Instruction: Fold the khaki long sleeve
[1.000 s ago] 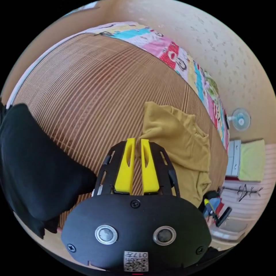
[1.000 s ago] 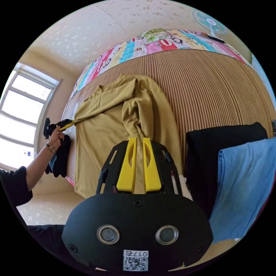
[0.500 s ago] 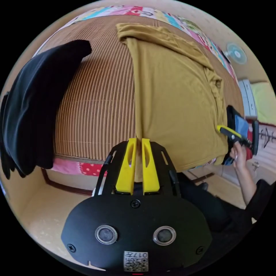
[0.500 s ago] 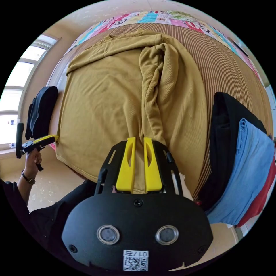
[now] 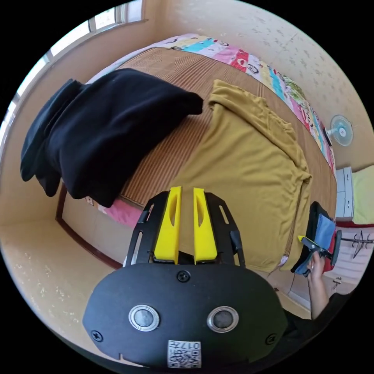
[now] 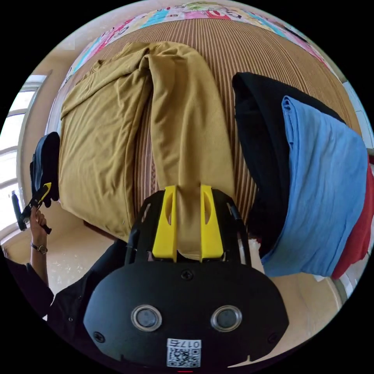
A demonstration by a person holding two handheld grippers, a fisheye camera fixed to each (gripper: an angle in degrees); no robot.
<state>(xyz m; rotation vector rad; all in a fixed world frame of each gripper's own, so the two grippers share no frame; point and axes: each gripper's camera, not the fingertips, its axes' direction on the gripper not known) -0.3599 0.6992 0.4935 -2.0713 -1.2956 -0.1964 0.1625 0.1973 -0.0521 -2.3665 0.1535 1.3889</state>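
In the left gripper view the left gripper (image 5: 186,194) has its jaws slightly parted over the khaki long sleeve (image 5: 249,171), spread on the striped mat (image 5: 171,156); whether they pinch the hem is hidden. In the right gripper view the right gripper (image 6: 187,193) has its jaws apart, with a sleeve of the khaki shirt running between them; contact is unclear.

There is 1 khaki shirt (image 5: 249,167) spread on 1 striped mat (image 6: 249,50). 2 grippers appear: the left gripper (image 5: 186,193) and the right gripper (image 6: 187,191), each with 2 yellow jaws. 1 black garment (image 5: 101,124) lies on the mat's near corner in the left gripper view. The right gripper view has 1 stack of 3 folded garments: 1 black (image 6: 259,144), 1 blue (image 6: 323,175), 1 red (image 6: 358,233). 1 fan (image 5: 341,130) stands by the wall.
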